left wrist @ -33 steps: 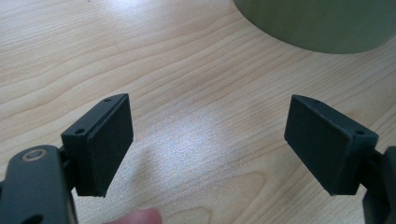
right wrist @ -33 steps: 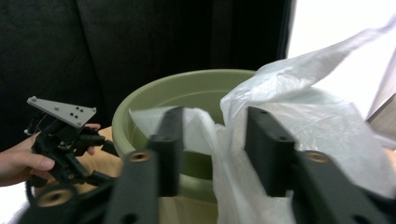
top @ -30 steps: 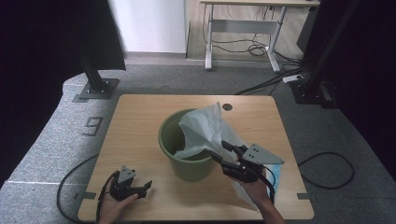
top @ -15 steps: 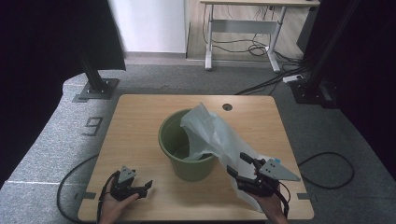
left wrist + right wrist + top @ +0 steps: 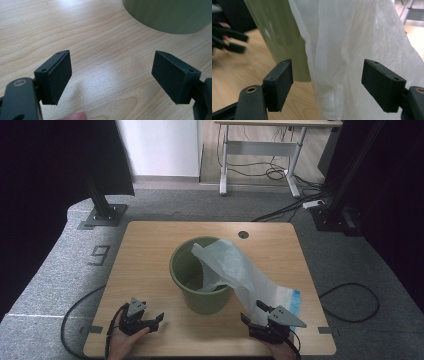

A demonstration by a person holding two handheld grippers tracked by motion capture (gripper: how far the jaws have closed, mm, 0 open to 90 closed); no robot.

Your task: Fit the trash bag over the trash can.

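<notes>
One green bucket stands mid-surface with one white plastic bag draped over its right rim, a floor mark "9" left, left gripper wide, right gripper just opened wide, holding nothing.

Bare table left of, behind and in front of the bin, open for a pass on all three sides. Blocked on the right by the bag, draped from the rim down to the tabletop. Only a narrow strip left along the right edge.
</notes>
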